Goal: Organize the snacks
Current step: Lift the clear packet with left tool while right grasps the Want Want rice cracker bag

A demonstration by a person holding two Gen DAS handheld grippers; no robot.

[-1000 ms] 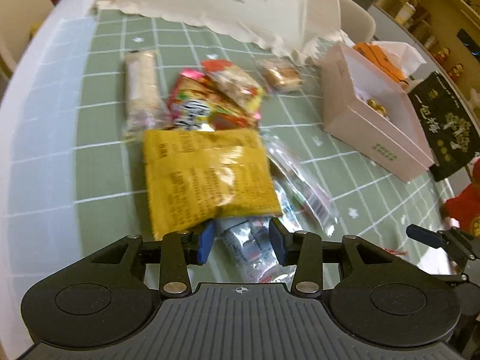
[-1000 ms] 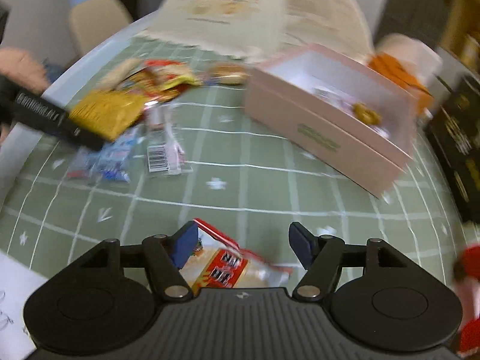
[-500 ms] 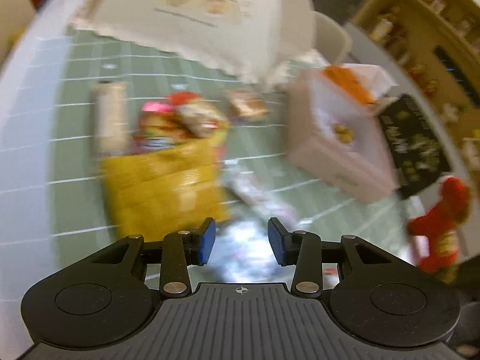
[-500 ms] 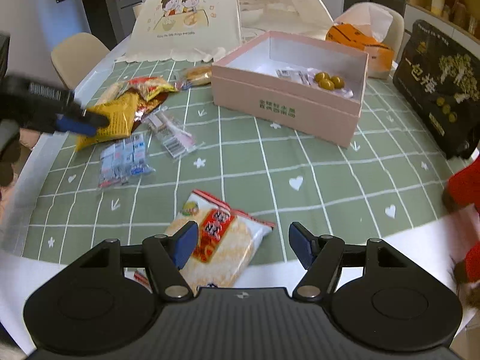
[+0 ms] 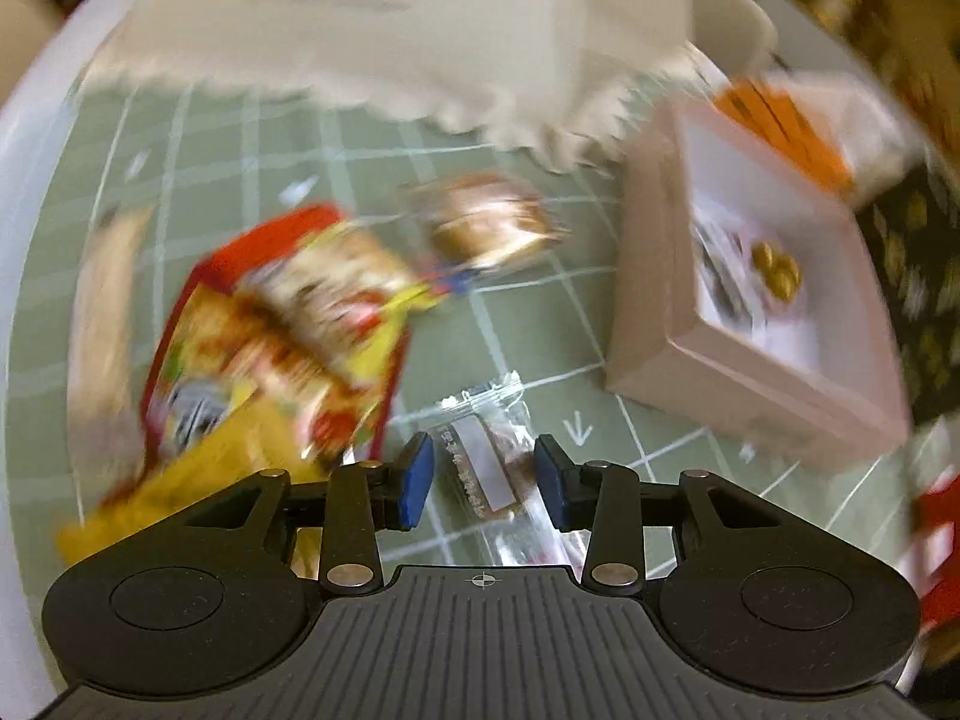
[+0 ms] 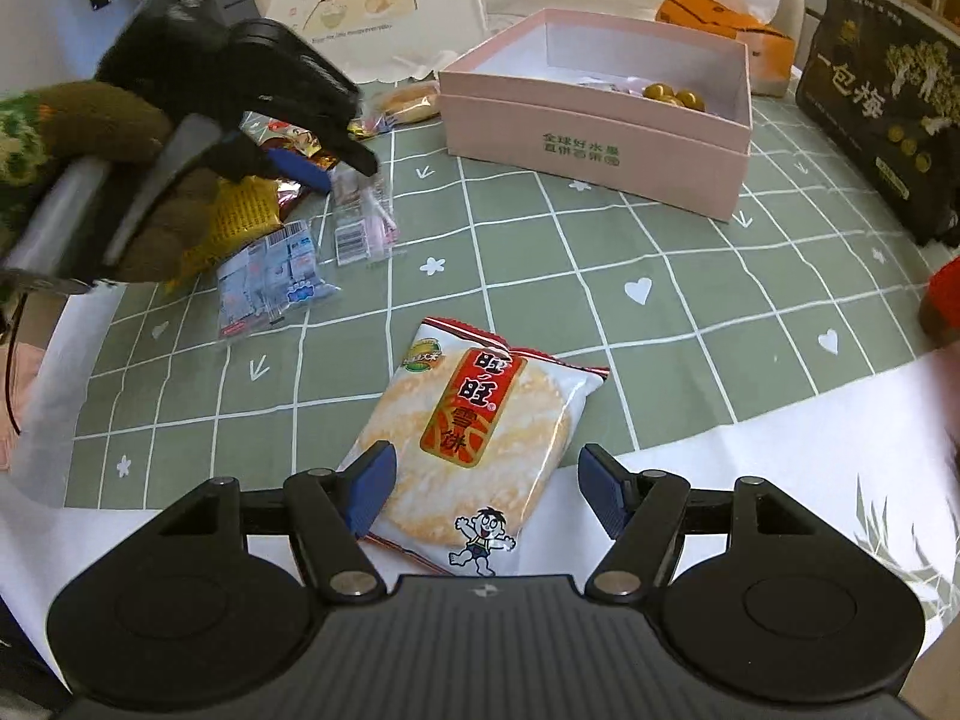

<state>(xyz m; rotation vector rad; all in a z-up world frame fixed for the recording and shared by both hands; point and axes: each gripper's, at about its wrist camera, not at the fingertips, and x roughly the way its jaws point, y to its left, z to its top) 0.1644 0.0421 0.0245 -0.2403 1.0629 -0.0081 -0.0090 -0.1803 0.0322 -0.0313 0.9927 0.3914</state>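
The pink box [image 6: 594,120] stands open on the desk [image 6: 660,312], which is covered by a green checked cloth. Gold-wrapped sweets [image 6: 672,95] and some small packets lie inside the box, toward its far right corner.

Right gripper [image 6: 486,495]: the fingers stand partly open over the near edge of the desk. A rice cracker packet [image 6: 480,444] lies flat between them, on the near side of the pink box and well apart from it. The blue pads do not press on the packet; a gap shows at the right pad.

Left gripper [image 5: 483,480]: the fingers stand partly open, pointing steeply down. A clear-wrapped snack bar [image 5: 492,468] lies on the cloth between them, near the left front corner of the pink box. The pads do not appear to touch it. This view is blurred.

Left of the pink box lies the remaining snack pile: a red and yellow packet [image 5: 288,324], a yellow bag [image 6: 240,222], a round pastry in clear wrap [image 5: 486,222], and a pack of small blue-and-white sweets [image 6: 270,276]. A gloved hand [image 6: 120,180] holds the left gripper above this pile.

A black bag [image 6: 888,102] lies to the right of the pink box.
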